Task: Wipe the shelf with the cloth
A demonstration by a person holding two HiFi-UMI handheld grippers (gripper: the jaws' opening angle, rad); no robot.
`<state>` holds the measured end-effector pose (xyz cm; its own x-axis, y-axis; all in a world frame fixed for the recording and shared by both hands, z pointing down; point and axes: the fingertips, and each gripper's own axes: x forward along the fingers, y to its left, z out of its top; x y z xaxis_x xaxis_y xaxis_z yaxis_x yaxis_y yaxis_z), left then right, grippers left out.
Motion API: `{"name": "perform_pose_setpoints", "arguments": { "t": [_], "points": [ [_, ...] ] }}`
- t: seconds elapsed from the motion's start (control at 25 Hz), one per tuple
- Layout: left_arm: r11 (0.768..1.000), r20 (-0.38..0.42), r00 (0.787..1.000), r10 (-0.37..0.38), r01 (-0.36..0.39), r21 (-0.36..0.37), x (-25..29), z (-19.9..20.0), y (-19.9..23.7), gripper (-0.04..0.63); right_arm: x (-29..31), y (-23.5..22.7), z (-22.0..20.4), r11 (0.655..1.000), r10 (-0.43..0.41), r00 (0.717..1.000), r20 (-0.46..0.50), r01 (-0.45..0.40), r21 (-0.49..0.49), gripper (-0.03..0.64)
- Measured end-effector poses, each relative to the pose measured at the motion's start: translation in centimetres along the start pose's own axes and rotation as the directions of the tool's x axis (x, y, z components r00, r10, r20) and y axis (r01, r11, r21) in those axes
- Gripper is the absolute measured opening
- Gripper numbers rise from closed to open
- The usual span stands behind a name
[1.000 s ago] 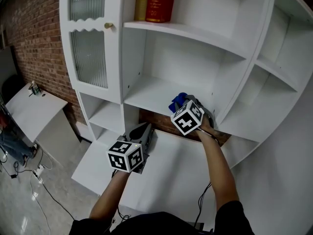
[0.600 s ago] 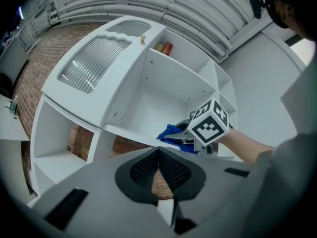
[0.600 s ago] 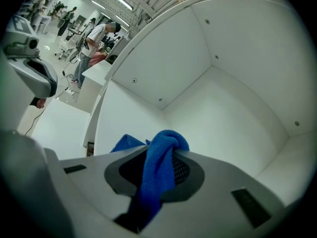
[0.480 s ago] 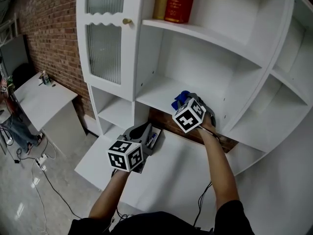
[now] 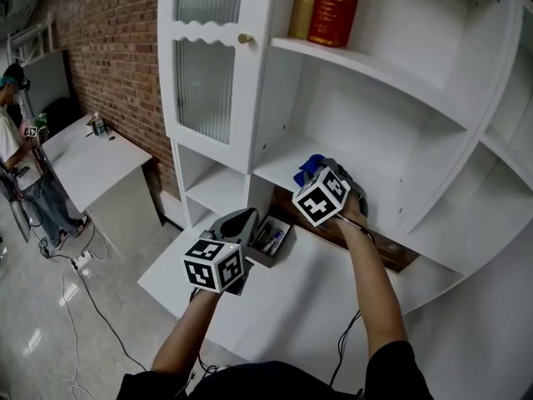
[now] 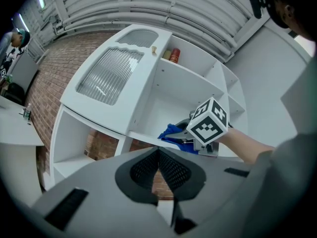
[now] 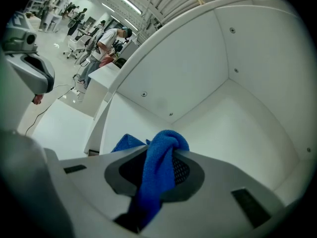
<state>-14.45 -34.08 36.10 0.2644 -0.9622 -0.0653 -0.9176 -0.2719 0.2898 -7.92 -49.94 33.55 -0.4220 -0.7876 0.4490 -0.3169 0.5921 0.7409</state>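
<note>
Wiping is the step in hand, I judge. The right gripper (image 5: 321, 172) has its jaws clamped on a bunched blue terry cloth (image 7: 163, 150), which hangs down between them. The cloth sits at the front of the white middle shelf board (image 5: 279, 158) of the tall shelf unit; whether it touches the board I cannot tell. The left gripper (image 6: 158, 158) hangs lower, out in front of the unit, with its jaws pressed together on nothing.

To do this well, the cloth probably wants pressing flat onto the board rather than dragging as a wad, so that more fabric meets the surface. Long overlapping passes from the back corner (image 7: 229, 78) toward the front edge would likely carry dust out instead of packing it in. The grip needs to be firm, since a loose cloth could slip out under friction, and the hard jaw tips are best kept off the paint. The free gripper is best held clear of the small open tray of pens (image 5: 271, 238) on the surface below the shelf.

Counted:
- two grippers
- one cloth
- two upright books on the shelf above, one gold-spined book (image 5: 305, 5) and one red-spined book (image 5: 336, 8)
- one ribbed-glass cabinet door (image 5: 206, 90) with one brass knob (image 5: 245, 37)
- one pen tray
- one person (image 5: 18, 140) beside a white desk (image 5: 96, 161) at the far left
</note>
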Motion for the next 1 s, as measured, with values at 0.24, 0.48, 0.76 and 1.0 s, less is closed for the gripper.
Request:
{"name": "perform_pose_setpoints", "arguments": {
  "t": [0.24,0.48,0.76,1.0],
  "points": [
    [0.999,0.000,0.999,0.043,-0.043,0.008,-1.3,0.1,1.1,0.015,0.9,0.5,1.9,1.000,0.001,1.000,0.024,-0.001,-0.024,0.077],
    [0.996,0.004,0.996,0.092,-0.092,0.009,-2.7,0.3,2.6,0.015,1.6,1.5,3.8,0.999,0.023,0.998,0.051,-0.020,-0.046,0.077],
    [0.992,0.012,0.992,0.122,-0.122,0.024,-4.0,1.0,3.5,0.014,2.3,2.2,5.5,0.998,0.031,0.997,0.070,-0.027,-0.060,0.077],
    [0.986,0.017,0.986,0.166,-0.167,0.022,-5.6,1.1,5.0,0.015,3.2,2.8,7.4,0.996,0.015,0.995,0.094,-0.006,-0.089,0.077]
  ]
}}
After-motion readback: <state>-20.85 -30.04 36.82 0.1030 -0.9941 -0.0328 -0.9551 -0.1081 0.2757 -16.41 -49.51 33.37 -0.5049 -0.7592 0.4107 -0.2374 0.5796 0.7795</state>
